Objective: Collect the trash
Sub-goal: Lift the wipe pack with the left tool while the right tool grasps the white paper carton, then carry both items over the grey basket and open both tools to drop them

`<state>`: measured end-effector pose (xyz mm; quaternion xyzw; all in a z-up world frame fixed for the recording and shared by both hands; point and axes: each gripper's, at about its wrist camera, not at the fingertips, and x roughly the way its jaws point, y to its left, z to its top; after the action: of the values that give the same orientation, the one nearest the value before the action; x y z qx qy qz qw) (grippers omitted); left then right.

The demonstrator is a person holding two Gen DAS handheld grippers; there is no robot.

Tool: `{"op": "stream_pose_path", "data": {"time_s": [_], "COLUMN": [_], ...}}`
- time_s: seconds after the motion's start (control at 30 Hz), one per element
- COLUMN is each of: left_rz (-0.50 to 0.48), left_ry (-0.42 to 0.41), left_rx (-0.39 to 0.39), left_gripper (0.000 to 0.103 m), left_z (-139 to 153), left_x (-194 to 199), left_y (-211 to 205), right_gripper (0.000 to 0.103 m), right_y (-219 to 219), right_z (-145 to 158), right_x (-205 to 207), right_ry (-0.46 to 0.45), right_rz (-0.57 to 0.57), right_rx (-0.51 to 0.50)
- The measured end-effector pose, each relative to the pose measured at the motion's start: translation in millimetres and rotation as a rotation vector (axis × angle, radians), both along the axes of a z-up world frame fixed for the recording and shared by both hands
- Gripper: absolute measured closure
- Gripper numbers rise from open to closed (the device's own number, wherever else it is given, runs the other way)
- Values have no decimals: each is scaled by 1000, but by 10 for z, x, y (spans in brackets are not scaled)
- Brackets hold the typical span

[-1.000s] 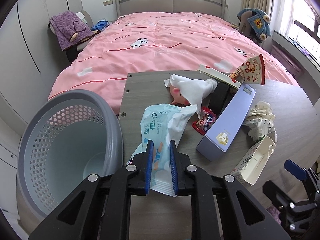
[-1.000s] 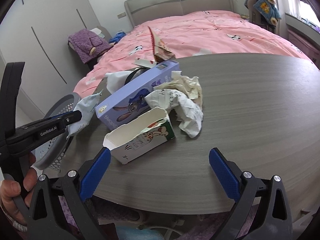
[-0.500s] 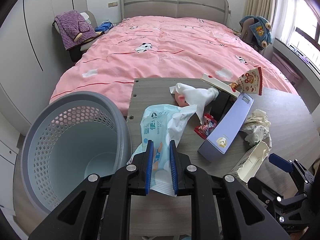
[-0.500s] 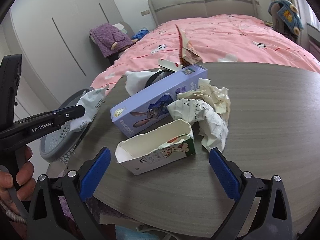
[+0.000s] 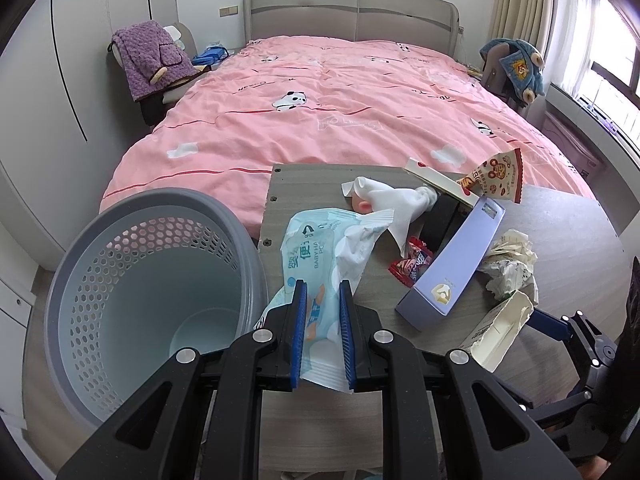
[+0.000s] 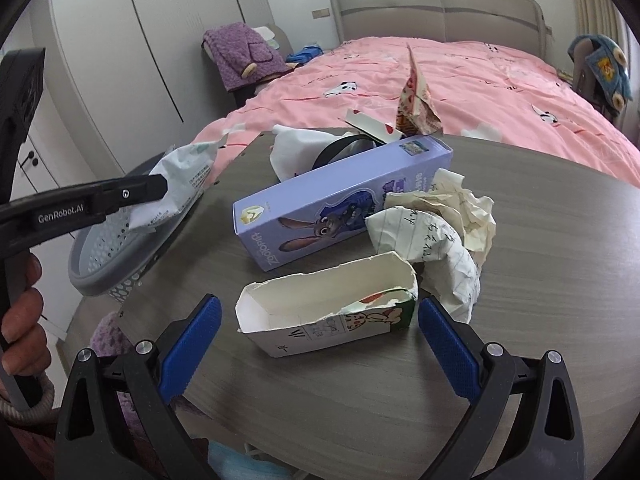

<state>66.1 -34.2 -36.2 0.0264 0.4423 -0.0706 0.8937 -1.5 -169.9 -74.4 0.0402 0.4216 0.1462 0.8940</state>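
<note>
Lifted higher and carried leftward since a second earlier: the wet-wipes packet [image 5: 320, 276], now beside the basket [image 5: 120, 264] rim at lower left of the left view, more of the basket's inside showing. Left tongs [image 5: 322, 334] clamped narrow on the packet's lower end. Right tongs [image 6: 318, 340] brought closer, spread wide around the torn carton [image 6: 326, 314] low in the right view, not gripping. Judged light, limp and slick, that packet; best pinched at a sealed edge. Carton likely crushable.
</note>
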Motion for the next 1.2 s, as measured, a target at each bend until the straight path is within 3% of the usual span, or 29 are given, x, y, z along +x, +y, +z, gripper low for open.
{"op": "stream_pose_path", "data": {"time_s": [0.37, 0.5, 0.63, 0.93, 1.2], "left_rz": [-1, -1, 1, 25, 101], "left_ry": [1, 0, -2, -19, -51], "left_rx": [-5, -10, -20, -49, -51], "left_gripper": [87, 87, 87, 87, 87], "left_z": [12, 4, 1, 78, 150], "left_x": [8, 1, -15, -87, -160], "left_y": [7, 15, 44, 280, 754], "right_gripper": [6, 18, 18, 18, 18], "right_y": [85, 134, 152, 248, 654], "right_z": [-65, -64, -48, 185, 416], "right_x": [74, 64, 37, -38, 91], "right_ry": [3, 5, 6, -31, -67], "right_rz": [-6, 10, 2, -11, 58], "right_rx": [-26, -20, -4, 19, 44]}}
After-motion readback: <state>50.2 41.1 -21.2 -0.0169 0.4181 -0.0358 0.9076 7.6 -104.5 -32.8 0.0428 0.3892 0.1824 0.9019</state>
